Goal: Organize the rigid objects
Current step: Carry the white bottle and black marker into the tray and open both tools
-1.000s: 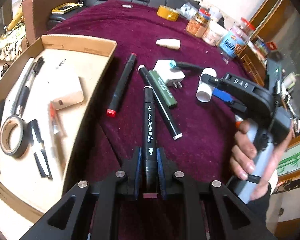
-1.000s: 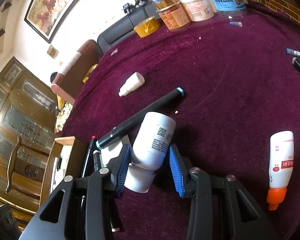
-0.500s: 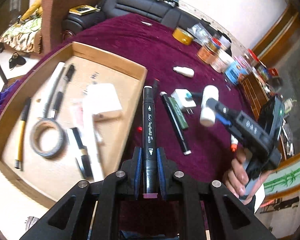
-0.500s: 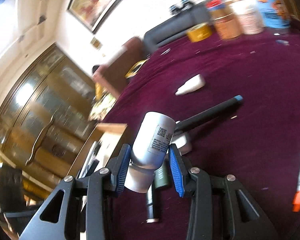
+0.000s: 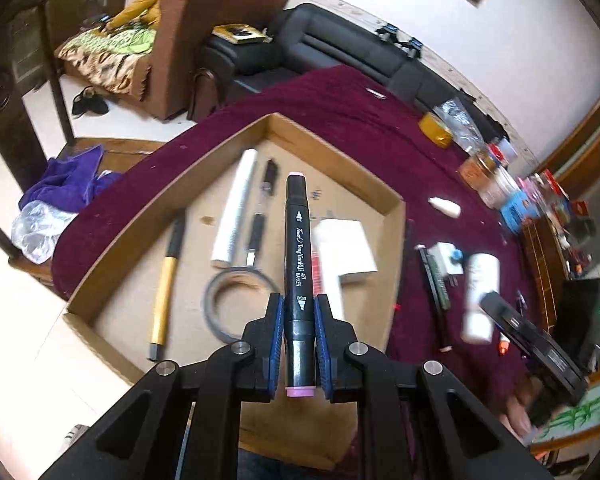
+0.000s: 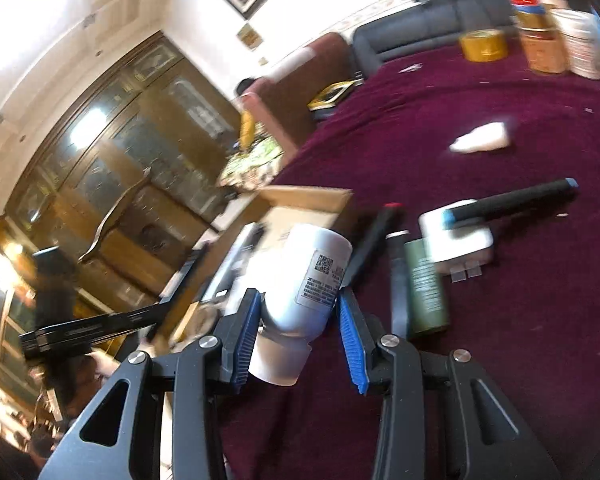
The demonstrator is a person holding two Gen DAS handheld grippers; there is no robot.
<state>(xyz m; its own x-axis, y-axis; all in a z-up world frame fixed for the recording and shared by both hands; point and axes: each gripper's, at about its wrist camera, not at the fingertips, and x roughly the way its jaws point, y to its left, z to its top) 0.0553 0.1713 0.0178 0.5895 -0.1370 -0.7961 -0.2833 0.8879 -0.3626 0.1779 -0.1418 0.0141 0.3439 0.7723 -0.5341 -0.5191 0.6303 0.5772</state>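
My left gripper (image 5: 299, 344) is shut on a black marker with pink ends (image 5: 297, 264) and holds it in the air over the cardboard tray (image 5: 396, 248). My right gripper (image 6: 300, 340) is shut on a white bottle (image 6: 306, 288), lifted above the maroon tablecloth near the tray's right wall (image 6: 312, 196). The bottle also shows in the left wrist view (image 5: 479, 292), right of the tray. The left gripper's black body (image 6: 88, 330) appears at the left of the right wrist view.
In the tray lie a tape ring (image 5: 230, 300), a yellow-handled tool (image 5: 166, 280), a white tube (image 5: 236, 208), a pen (image 5: 262, 208) and a white block (image 5: 346, 248). On the cloth lie markers (image 6: 516, 200), a green stick (image 6: 424, 288), a white charger (image 6: 458, 240) and a small white bottle (image 6: 480, 142). Jars (image 6: 540, 36) stand at the back.
Both grippers have risen and swung left. The left one carried the black marker from above the cloth to above the tray. The right one carried the white bottle up and toward the tray.
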